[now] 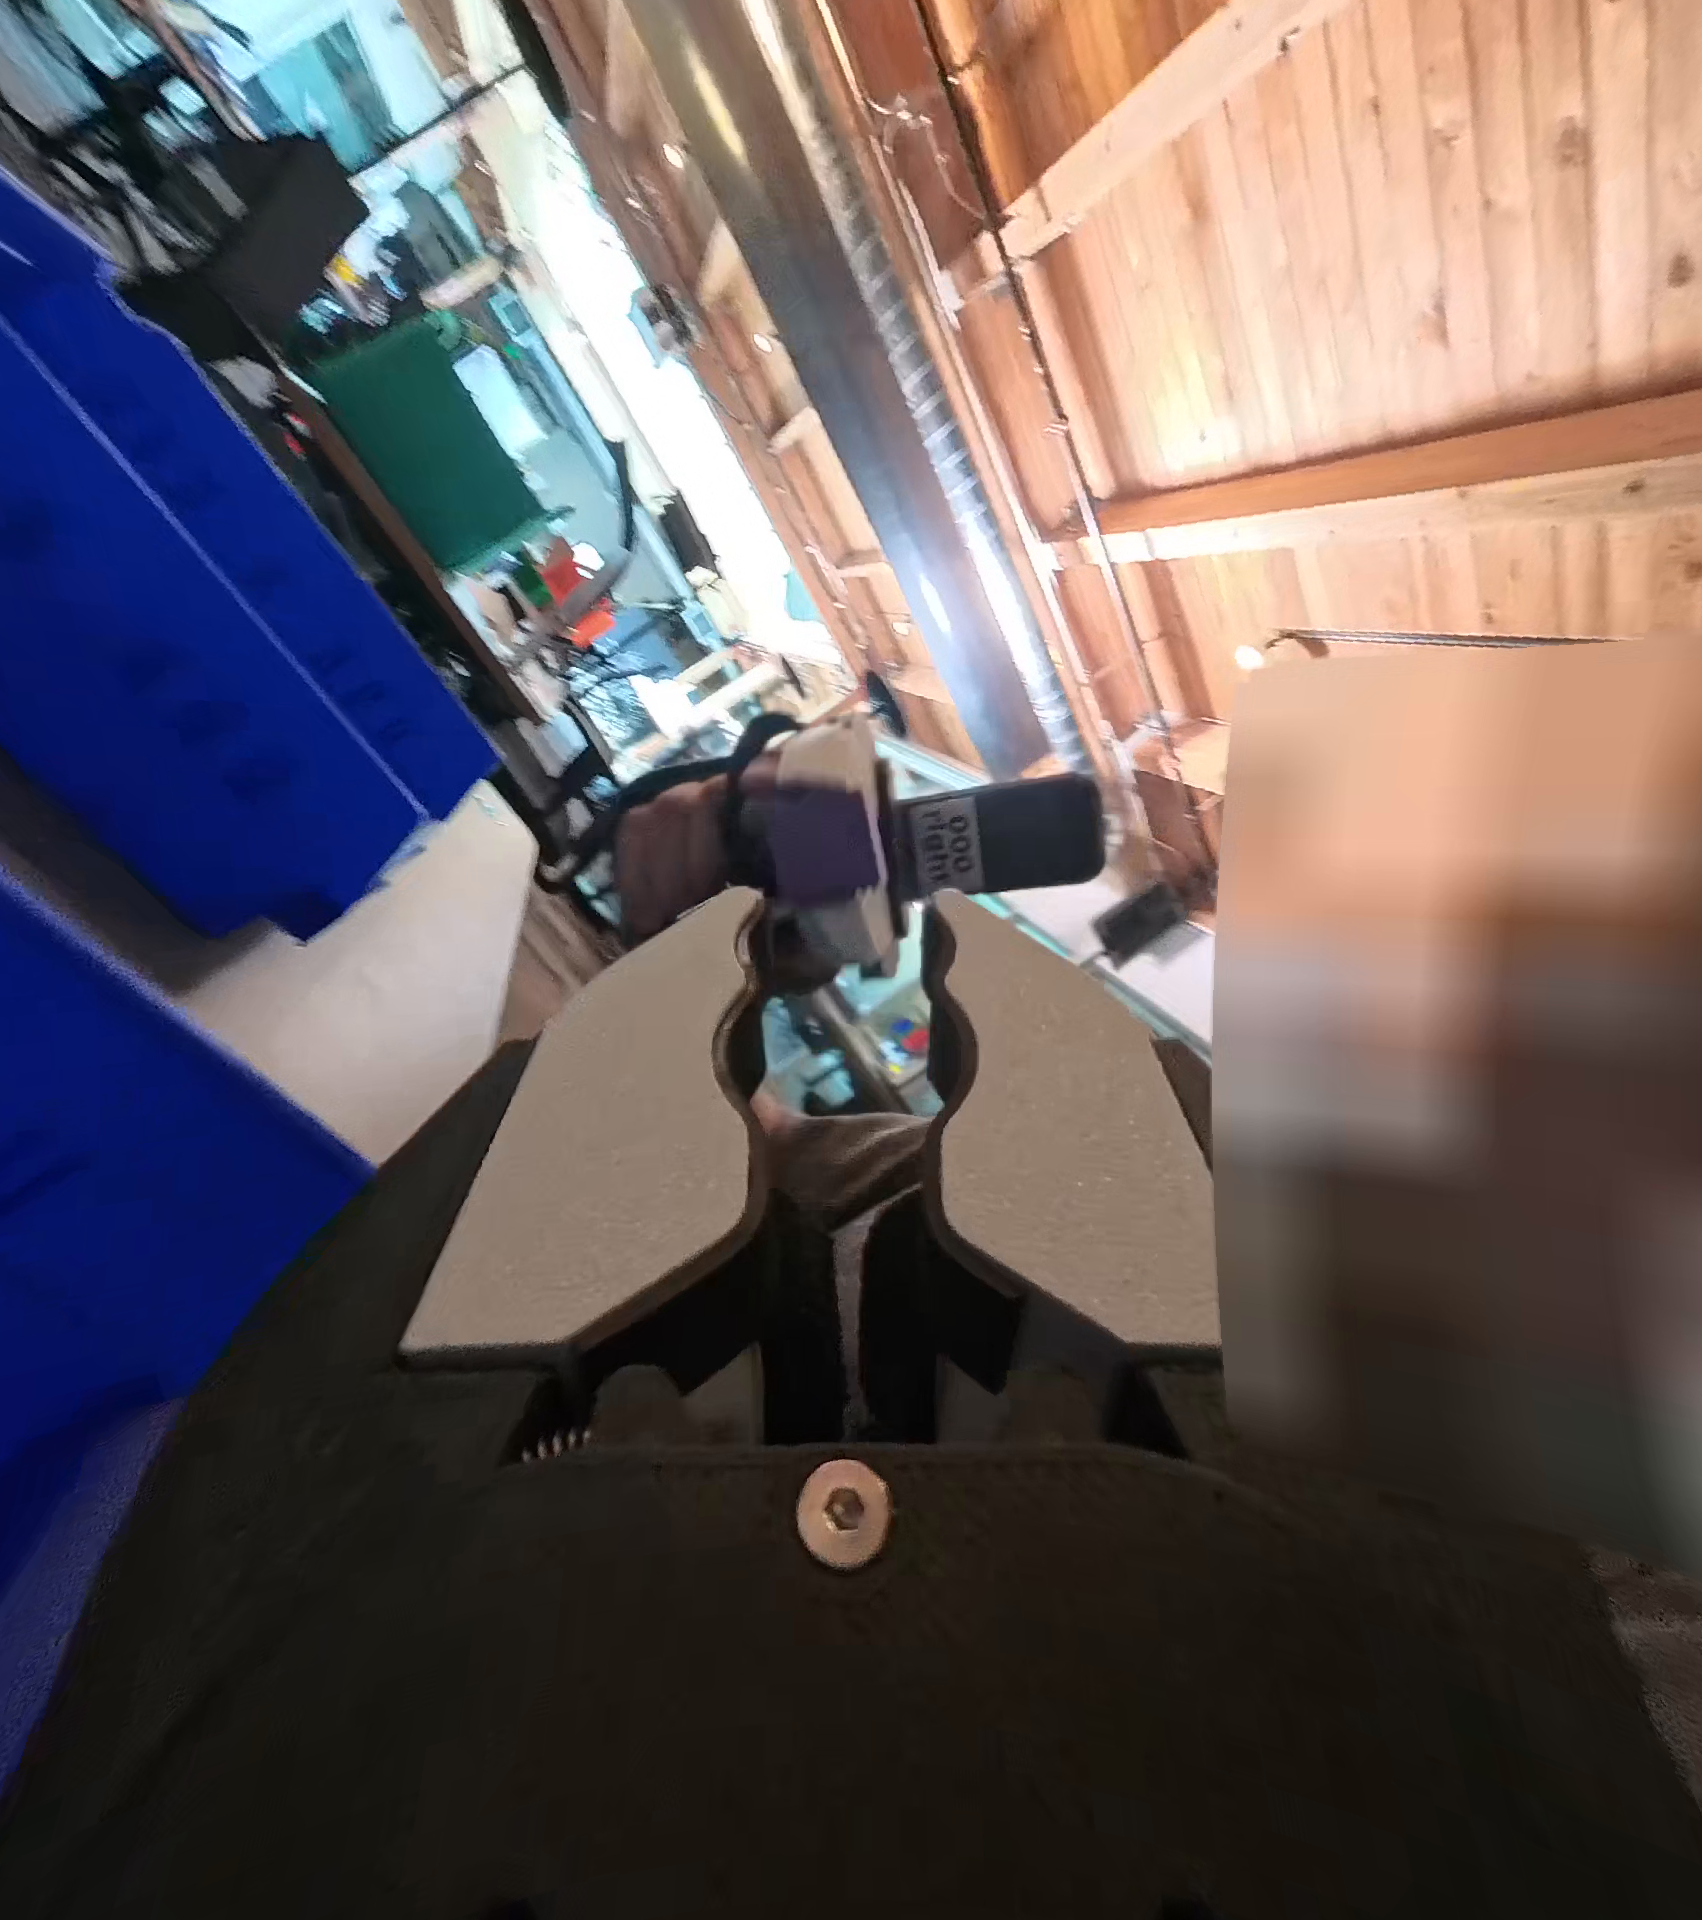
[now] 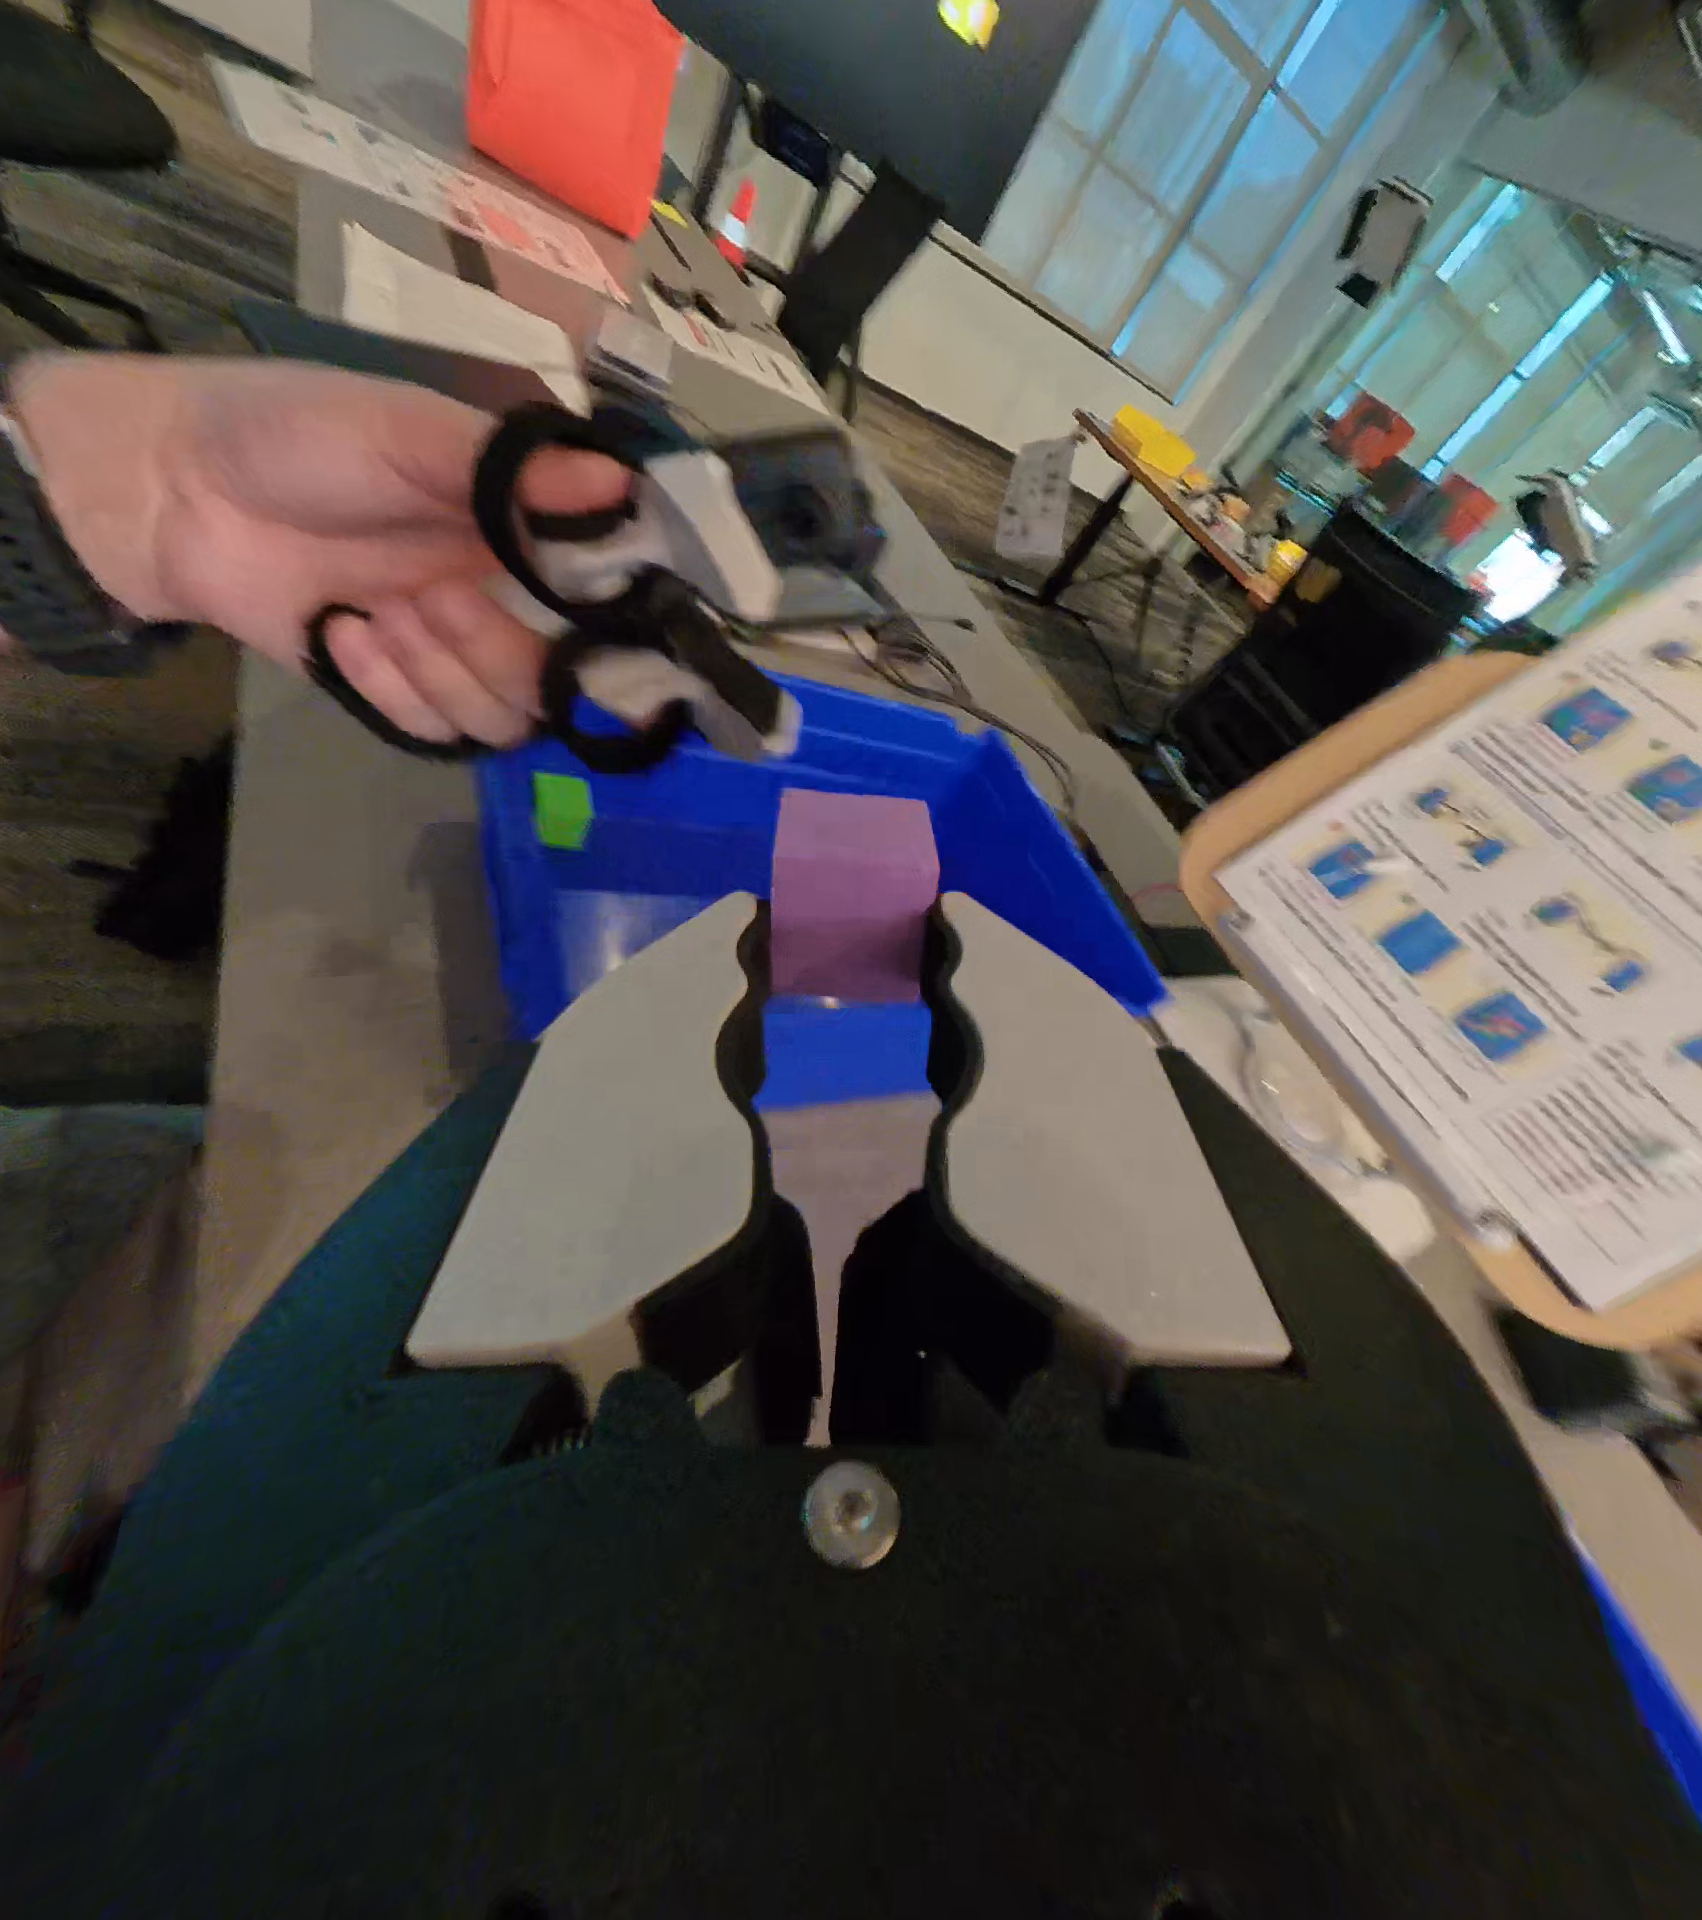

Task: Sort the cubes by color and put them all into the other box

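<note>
Purple rectangular foam-like block (image 2: 852, 894) sits clamped between the two grey fingertips of the right gripper (image 2: 847, 920), held in the air over the open blue plastic bin (image 2: 1034, 831) and clear of the bin's walls. The left wrist view confirms the hold: the block (image 1: 821, 847) shows sandwiched between the pale fingers. Only the outermost part of the fingers contacts the block; in judgement this is a shallow hold, so steady closing pressure and a level wrist are what keep it from twisting out. The left gripper (image 1: 842, 925) has its fingers apart with nothing between them. From the right wrist view it hangs above the bin's far left corner, carried by a hand (image 2: 286, 530) wearing a dark wrist strap. Inside the bin, one small bright green cube (image 2: 561, 810) lies against the left wall; whether it rests on the bin floor cannot be told. The visible remainder of the bin's floor shows no other pieces. The bin stands on a grey table top (image 2: 338, 935). Right of the bin, a light wooden board carrying a printed illustrated sheet (image 2: 1553, 935) is propped at an angle.
</note>
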The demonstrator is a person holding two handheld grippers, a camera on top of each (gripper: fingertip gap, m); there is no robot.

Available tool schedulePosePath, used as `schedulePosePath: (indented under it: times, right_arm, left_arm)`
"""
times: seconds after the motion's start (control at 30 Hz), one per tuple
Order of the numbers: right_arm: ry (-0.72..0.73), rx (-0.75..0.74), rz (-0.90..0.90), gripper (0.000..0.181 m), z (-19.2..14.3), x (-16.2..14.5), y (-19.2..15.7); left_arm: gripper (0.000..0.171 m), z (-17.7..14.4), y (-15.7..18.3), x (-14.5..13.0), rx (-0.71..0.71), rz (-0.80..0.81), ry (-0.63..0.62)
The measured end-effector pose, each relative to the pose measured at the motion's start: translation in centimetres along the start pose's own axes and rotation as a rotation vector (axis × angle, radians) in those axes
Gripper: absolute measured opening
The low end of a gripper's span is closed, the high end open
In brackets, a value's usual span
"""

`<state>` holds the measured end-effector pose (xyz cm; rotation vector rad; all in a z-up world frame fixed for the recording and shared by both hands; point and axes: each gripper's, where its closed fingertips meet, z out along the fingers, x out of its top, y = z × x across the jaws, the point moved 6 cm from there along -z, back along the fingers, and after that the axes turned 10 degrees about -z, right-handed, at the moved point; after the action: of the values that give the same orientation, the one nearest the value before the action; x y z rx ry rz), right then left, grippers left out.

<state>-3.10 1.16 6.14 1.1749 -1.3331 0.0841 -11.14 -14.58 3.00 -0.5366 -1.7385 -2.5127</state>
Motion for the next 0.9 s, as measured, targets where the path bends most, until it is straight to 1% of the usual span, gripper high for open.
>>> schedulePosePath:
  times: [0.03,0.13,0.2,0.27,0.37,0.5,0.57,0.63,0.73,0.9]
  right_arm:
    - [-0.037,-0.029,-0.001,0.028,-1.2,-0.4,1.4]
    - [-0.13,-0.096,0.059,0.027,-5.4,-1.4,6.4]
    - [-0.198,-0.104,0.122,0.028,-7.9,-2.2,9.0]
    - [-0.273,-0.09,0.171,0.028,-9.5,-3.2,10.6]
    - [-0.41,0.029,0.263,0.028,-10.4,-5.6,10.6]
    - [-0.641,0.191,0.369,0.027,-10.2,-10.6,9.4]
    - [-0.727,0.291,0.44,0.027,-9.5,-13.5,8.5]
    - [-0.806,0.365,0.459,0.028,-8.6,-16.2,7.7]
    - [-0.858,0.451,0.478,0.028,-7.3,-18.8,7.0]
    - [-0.934,0.534,0.5,0.028,-5.5,-21.4,6.6]
  left_arm:
    - [0.027,-0.6,0.2,0.2,0.031,0.022,0.019]
    - [0.026,-2.0,1.1,0.7,0.101,0.081,0.063]
    - [0.023,-2.5,1.6,0.8,0.124,0.11,0.071]
    - [0.022,-2.6,2.0,0.8,0.132,0.126,0.074]
    - [0.022,-2.4,2.3,0.7,0.137,0.135,0.058]
    - [0.022,-2.1,2.1,0.5,0.14,0.134,0.044]
    - [0.021,-1.9,1.9,0.4,0.142,0.13,0.032]
    - [0.022,-1.7,1.9,0.3,0.145,0.129,0.021]
    - [0.022,-1.7,1.9,0.3,0.159,0.135,0.017]
    - [0.022,-2.4,2.2,0.4,0.185,0.154,0.031]
